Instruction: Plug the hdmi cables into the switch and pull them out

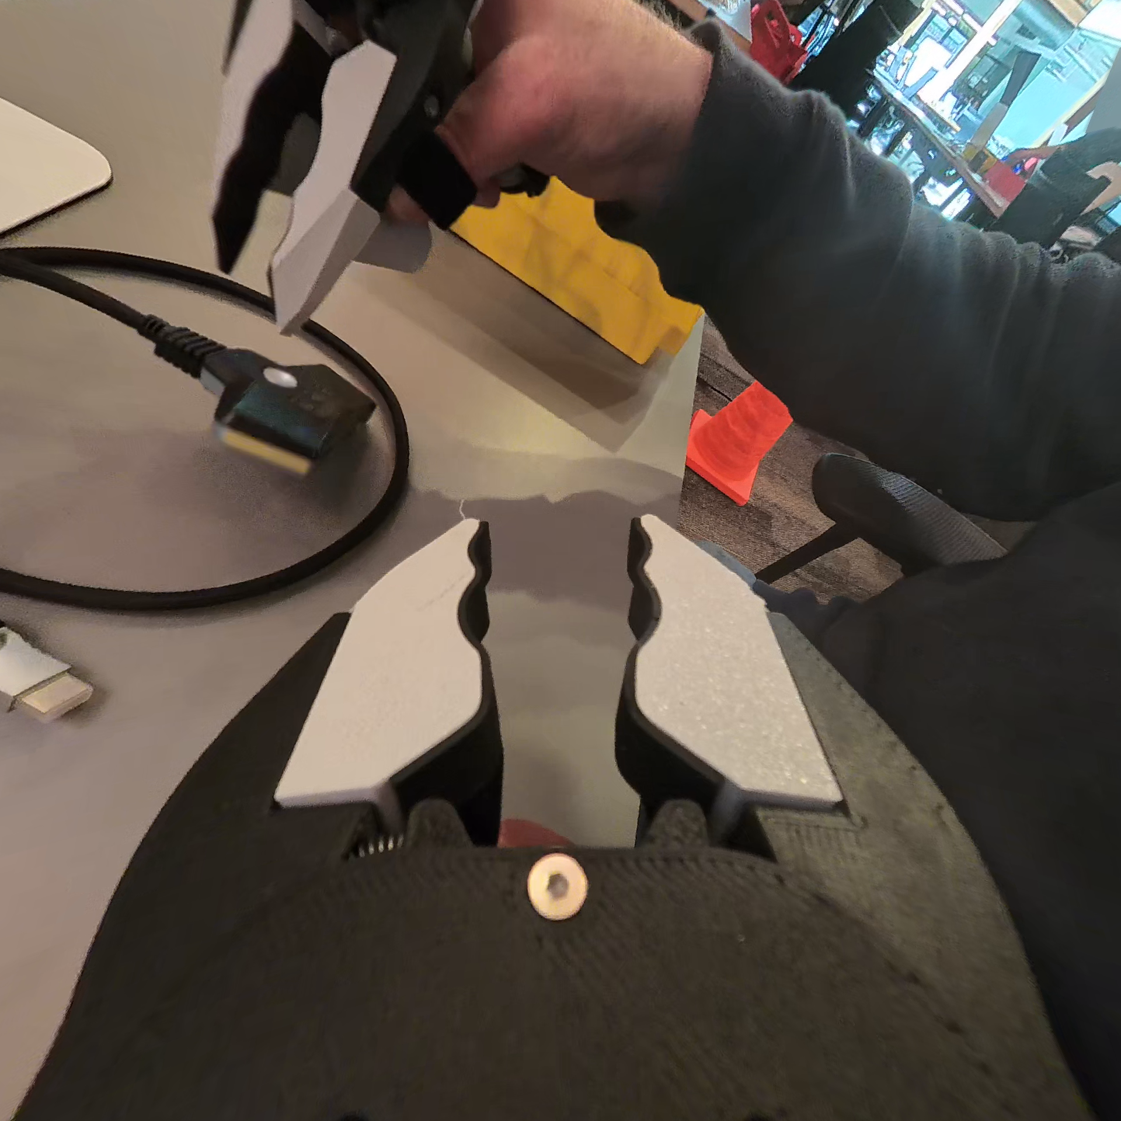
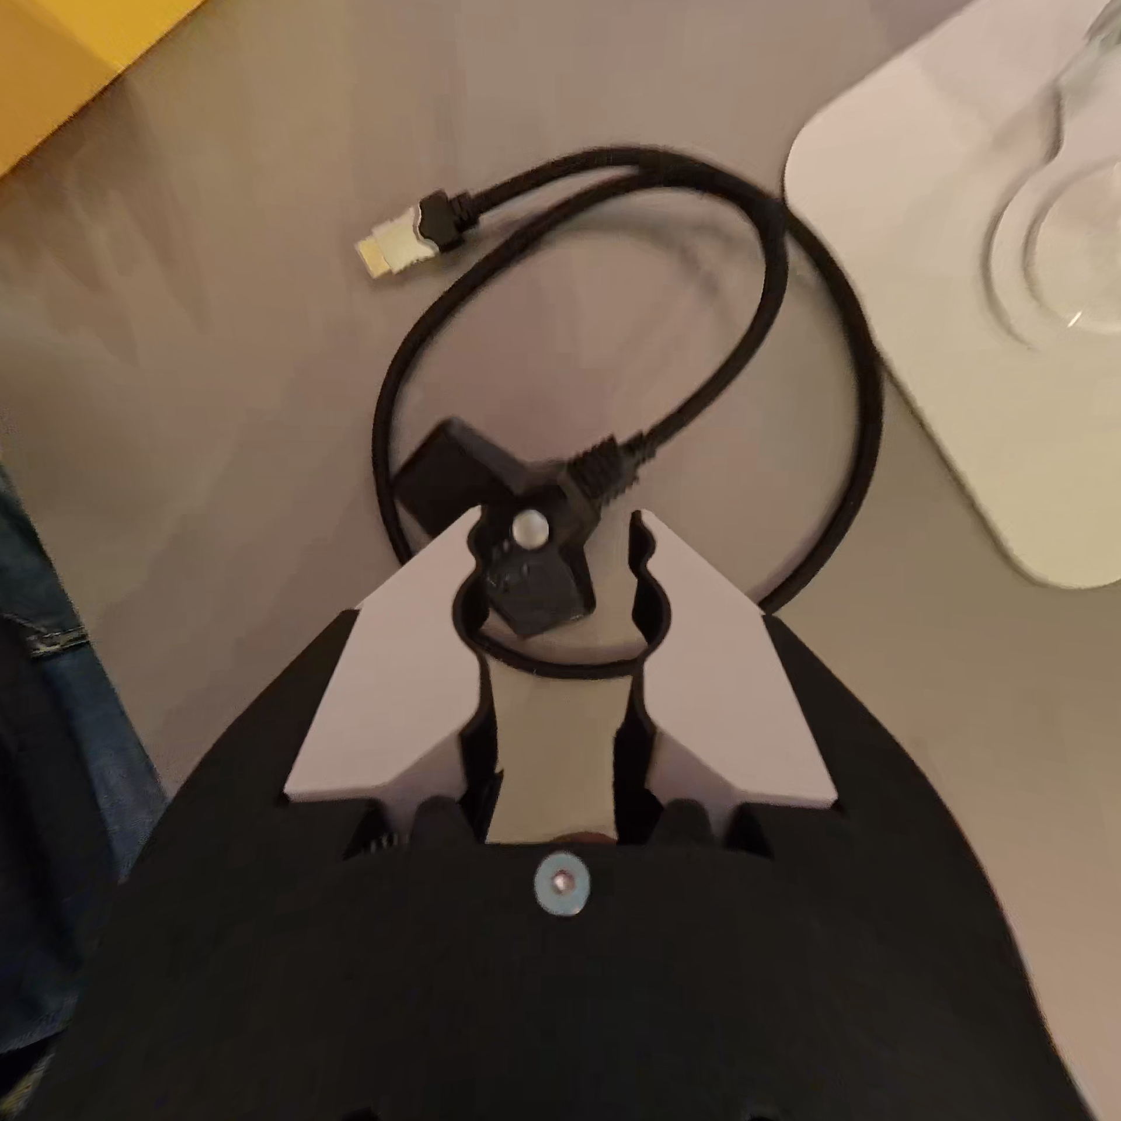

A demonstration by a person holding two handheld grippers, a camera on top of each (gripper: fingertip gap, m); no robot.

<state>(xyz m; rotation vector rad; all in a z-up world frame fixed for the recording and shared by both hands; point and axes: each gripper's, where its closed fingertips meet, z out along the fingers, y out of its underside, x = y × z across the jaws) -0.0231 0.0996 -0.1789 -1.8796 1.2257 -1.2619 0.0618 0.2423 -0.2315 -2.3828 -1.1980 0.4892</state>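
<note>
A black Y-shaped HDMI switch point(image 1: 291, 403) with a silver button lies on the grey table point(image 1: 151, 758), its black cable point(image 1: 388, 461) looped around it. Nothing is plugged into its two ports. A silver HDMI plug point(image 1: 42, 688) lies loose at the left. My right gripper point(image 1: 258, 297) is open and hovers just above the switch. In the right wrist view the switch point(image 2: 534, 570) sits between my right gripper's point(image 2: 553, 518) open fingertips, close to the left one, and the plug point(image 2: 397, 242) lies beyond the loop point(image 2: 770, 291). My left gripper point(image 1: 559, 526) is open and empty over bare table near the corner.
A white flat base point(image 2: 898, 315) bearing a clear glass piece point(image 2: 1080, 242) lies right of the loop; it also shows far left point(image 1: 36, 164). A yellow box point(image 1: 576, 261) stands at the back. The table edge point(image 1: 688, 394) drops to a floor with an orange cone point(image 1: 740, 437) and a chair point(image 1: 898, 515). The plug point(image 2: 397, 242) is about 15 cm from both grippers' fingertips.
</note>
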